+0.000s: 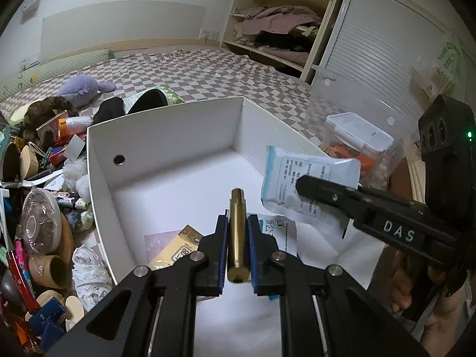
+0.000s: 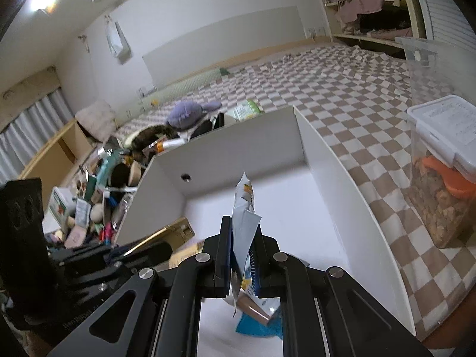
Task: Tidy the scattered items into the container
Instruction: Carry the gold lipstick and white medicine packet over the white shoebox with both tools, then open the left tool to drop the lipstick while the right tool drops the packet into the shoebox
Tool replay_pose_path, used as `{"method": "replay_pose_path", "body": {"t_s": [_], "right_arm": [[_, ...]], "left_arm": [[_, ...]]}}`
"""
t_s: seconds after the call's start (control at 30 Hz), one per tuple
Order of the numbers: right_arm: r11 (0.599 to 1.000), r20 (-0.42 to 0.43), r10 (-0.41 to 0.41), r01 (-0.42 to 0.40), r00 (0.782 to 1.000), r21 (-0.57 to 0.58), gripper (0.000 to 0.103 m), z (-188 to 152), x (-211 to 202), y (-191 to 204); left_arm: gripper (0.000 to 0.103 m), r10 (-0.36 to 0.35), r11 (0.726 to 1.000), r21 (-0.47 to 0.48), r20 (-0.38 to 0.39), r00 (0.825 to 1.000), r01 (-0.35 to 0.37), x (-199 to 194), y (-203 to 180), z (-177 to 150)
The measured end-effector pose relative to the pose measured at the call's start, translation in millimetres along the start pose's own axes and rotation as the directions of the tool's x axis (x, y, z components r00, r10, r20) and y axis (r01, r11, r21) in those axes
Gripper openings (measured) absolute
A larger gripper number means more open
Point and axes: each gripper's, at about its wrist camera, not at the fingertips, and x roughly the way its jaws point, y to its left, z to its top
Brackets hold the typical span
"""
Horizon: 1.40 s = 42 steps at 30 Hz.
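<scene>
A white open box (image 1: 166,131) sits on the checkered bed; it also shows in the right wrist view (image 2: 336,184). My left gripper (image 1: 237,229) is shut on a gold metal tube (image 1: 237,232) and holds it over the box floor. My right gripper (image 2: 242,235) is shut on a light blue and white packet (image 2: 244,223), also above the box. In the left wrist view the right gripper (image 1: 300,184) comes in from the right with the packet (image 1: 297,184). A yellow pack (image 1: 175,250) and a printed paper packet (image 1: 279,232) lie inside the box.
A heap of scattered items (image 1: 38,196) lies left of the box, with cups, tubes, pens and a purple plush toy (image 1: 83,87). A clear lidded container (image 2: 443,172) of snacks stands right of the box. An open wardrobe shelf (image 1: 276,29) is at the back.
</scene>
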Motion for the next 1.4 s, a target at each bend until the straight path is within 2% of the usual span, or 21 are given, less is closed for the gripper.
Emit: {"method": "replay_pose_path", "body": {"t_s": [0.53, 0.77, 0.8, 0.83, 0.87, 0.9, 0.97, 1.23, 1.37, 1.4], "right_arm": [[1.0, -0.013, -0.003, 0.003, 1.0, -0.024, 0.012, -1, -5, 7], [0.999, -0.017, -0.034, 0.033, 0.999, -0.014, 0.013, 0, -5, 8], [0.999, -0.012, -0.035, 0.035, 0.999, -0.01, 0.018, 0, -5, 8], [0.999, -0.004, -0.045, 0.045, 0.999, -0.004, 0.041, 0, -6, 7], [0.998, 0.004, -0.055, 0.055, 0.998, 0.002, 0.076, 0, -8, 7], [0.998, 0.024, -0.062, 0.062, 0.998, 0.004, 0.085, -1, -11, 7], [0.998, 0.05, -0.067, 0.067, 0.997, 0.002, 0.086, -1, -16, 9], [0.997, 0.058, -0.077, 0.077, 0.995, -0.001, 0.087, 2, -20, 11], [0.997, 0.068, -0.081, 0.081, 0.994, 0.004, 0.096, 1, -22, 13], [0.997, 0.072, -0.081, 0.081, 0.994, 0.005, 0.097, 1, -23, 13]], "left_arm": [[0.013, -0.013, 1.0, 0.01, 0.028, 1.0, 0.013, -11, -6, 4], [0.013, -0.014, 1.0, 0.004, 0.029, 0.999, 0.014, -13, -5, 4], [0.013, -0.015, 1.0, 0.003, 0.031, 0.999, 0.015, -13, -5, 4], [0.013, -0.015, 1.0, 0.002, 0.032, 0.999, 0.015, -14, -4, 4], [0.013, -0.016, 1.0, 0.0, 0.034, 0.999, 0.016, -15, -4, 4], [0.013, -0.016, 1.0, -0.001, 0.035, 0.999, 0.016, -15, -4, 4], [0.013, -0.017, 1.0, -0.003, 0.036, 0.999, 0.018, -16, -3, 4], [0.013, -0.024, 1.0, -0.007, 0.044, 0.999, 0.024, -22, -3, 3], [0.013, -0.021, 1.0, -0.014, 0.046, 0.999, 0.022, -26, -1, 3], [0.023, -0.019, 1.0, -0.017, 0.047, 0.999, 0.02, -27, 0, 3]]}}
